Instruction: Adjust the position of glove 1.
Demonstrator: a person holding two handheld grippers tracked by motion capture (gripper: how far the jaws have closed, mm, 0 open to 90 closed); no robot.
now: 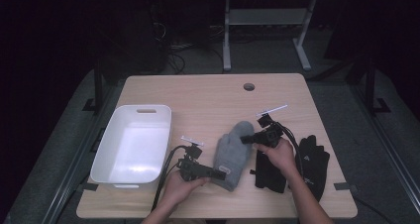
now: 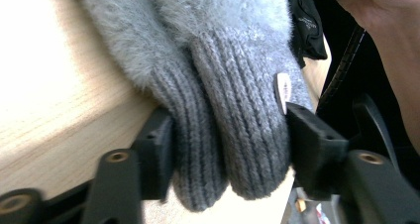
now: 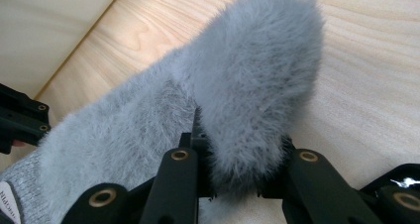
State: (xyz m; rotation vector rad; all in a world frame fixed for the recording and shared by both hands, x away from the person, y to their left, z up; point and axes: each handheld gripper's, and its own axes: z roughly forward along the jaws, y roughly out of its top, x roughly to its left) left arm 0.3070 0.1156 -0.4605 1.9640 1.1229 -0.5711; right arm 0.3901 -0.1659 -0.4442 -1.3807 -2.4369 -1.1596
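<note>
Left gripper [image 1: 220,173] points 3 o'clock, jaws clamped; right gripper [image 1: 243,140] points 9 o'clock, jaws clamped.

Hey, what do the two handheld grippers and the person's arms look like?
Both the left gripper and right gripper are black, with blocky jaws fixed by brass-coloured screws, a pale plate on top and a black cable trailing back. The forearms are bare, with no sleeves visible.
</note>
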